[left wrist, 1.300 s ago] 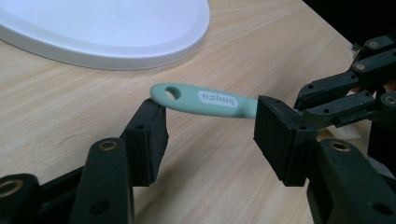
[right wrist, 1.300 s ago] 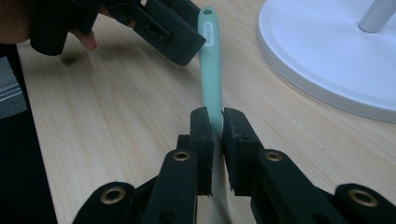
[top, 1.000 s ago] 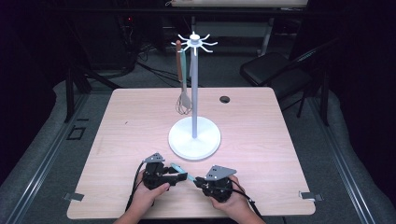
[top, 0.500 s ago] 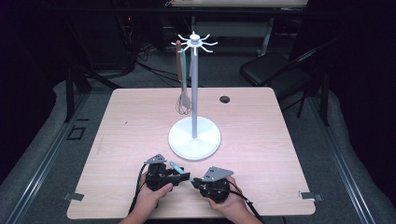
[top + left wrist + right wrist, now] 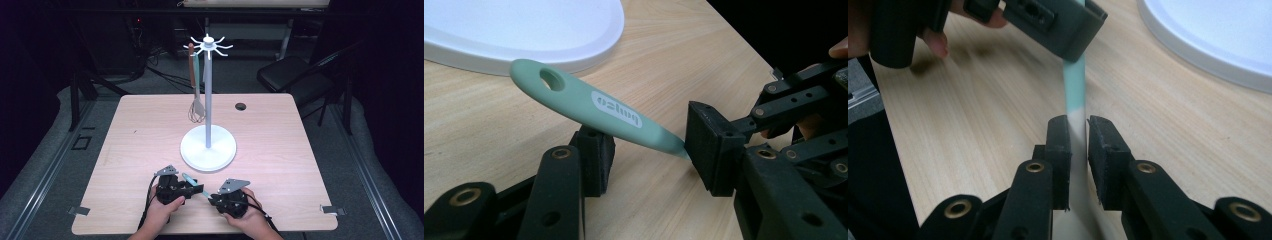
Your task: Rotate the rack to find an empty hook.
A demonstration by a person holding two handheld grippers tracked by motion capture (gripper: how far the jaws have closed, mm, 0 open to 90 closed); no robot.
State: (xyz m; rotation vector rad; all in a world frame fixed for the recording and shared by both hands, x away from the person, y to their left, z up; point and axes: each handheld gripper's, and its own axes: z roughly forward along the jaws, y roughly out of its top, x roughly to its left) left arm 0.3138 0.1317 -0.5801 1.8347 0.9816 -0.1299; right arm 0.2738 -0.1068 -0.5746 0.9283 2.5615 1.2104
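A utensil with a mint-green handle (image 5: 594,105) and a pale blade end is held just above the table's near edge, between the two grippers (image 5: 192,181). My left gripper (image 5: 651,150) has been closing on the handle, and its pads now press on it from both sides. My right gripper (image 5: 1079,150) holds the pale end (image 5: 1075,135) between its pads. Its jaws have just been opening a little, but the pads still lie against the strip. Seen from above, the left gripper (image 5: 196,189) and right gripper (image 5: 208,196) face each other tip to tip.
A white hook stand (image 5: 207,147) with a round base rises just beyond the grippers, mid-table. A whisk (image 5: 196,110) with a brown handle hangs from it. A small black disc (image 5: 240,106) sits near the far edge. A dark chair (image 5: 295,75) stands behind the table.
The left gripper's jaws have drawn in around the green handle. Both hands have stayed where they were at the near edge.
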